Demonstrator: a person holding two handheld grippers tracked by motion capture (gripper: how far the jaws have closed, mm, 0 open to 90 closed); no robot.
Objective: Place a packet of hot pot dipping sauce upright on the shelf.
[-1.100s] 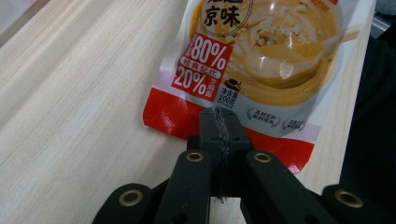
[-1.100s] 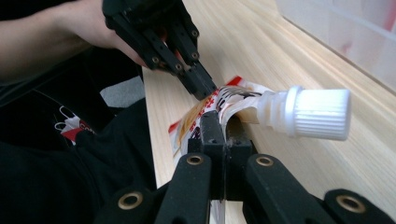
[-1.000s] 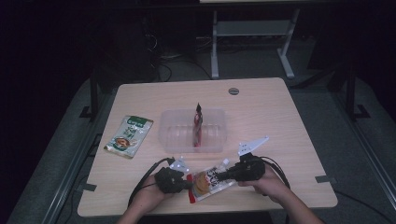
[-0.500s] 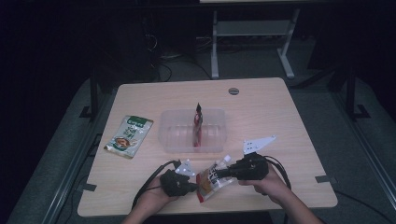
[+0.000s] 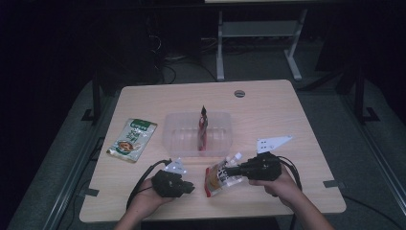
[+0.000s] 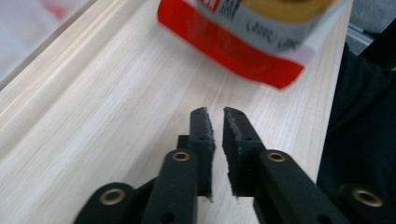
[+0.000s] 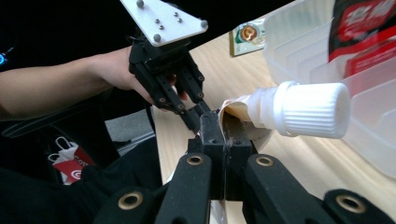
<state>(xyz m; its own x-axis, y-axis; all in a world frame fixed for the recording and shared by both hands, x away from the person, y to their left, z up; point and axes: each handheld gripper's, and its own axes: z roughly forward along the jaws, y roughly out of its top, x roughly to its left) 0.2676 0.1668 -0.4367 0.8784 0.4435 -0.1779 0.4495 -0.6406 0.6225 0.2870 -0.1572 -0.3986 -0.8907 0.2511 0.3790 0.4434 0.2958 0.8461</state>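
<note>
So, left of the clear tub (image 5: 196, 136), the left gripper (image 5: 190, 188) has just been cracked open, empty. The spouted pouch (image 5: 219, 176), in front of the tub, is pinched by the right gripper (image 5: 229, 171); one-edge hold, could slip.

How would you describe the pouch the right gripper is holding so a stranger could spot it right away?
On the wooden table, look in front of the clear plastic bin, near the person's edge. The spouted pouch hangs there from the right gripper. Unlike the flat green packet at left, it has a white screw cap and a red bottom.
</note>
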